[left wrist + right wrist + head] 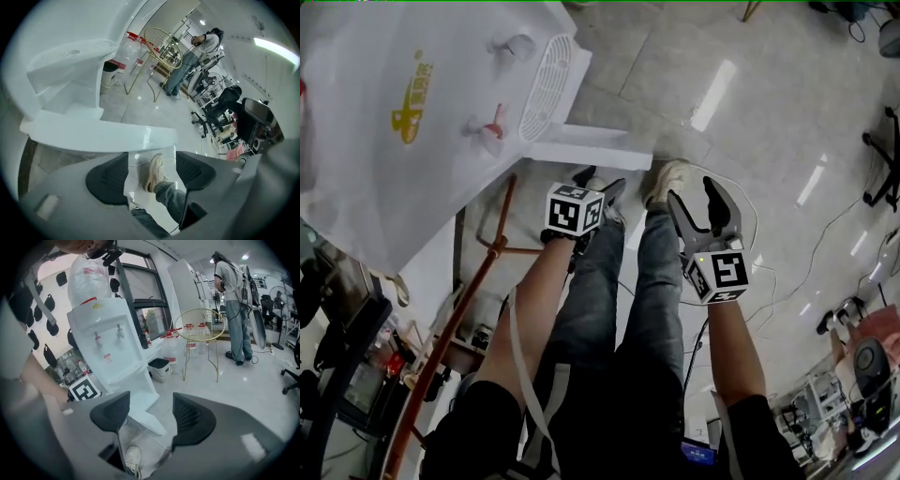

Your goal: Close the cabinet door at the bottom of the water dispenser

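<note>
**Both grippers free, cabinet door open**

Left gripper (602,180) and right gripper (692,192) hang over the person's legs. Both sets of jaws are parted, with nothing between them but floor and a shoe (157,173). Cabinet door (591,148) juts out from the foot of the water dispenser (412,103), just ahead of the left gripper and untouched.

Judgement: thin white panel, light and stiff, glossy so likely slick, swinging on a side hinge. No grasp needed. Push flat on the outer face near the free edge, gently, as the dispenser may rock.

Glossy tiled floor (741,84): water dispenser (412,112), lidded bin (159,367), gold wire stool (199,331), 1 shoe (664,178).
</note>
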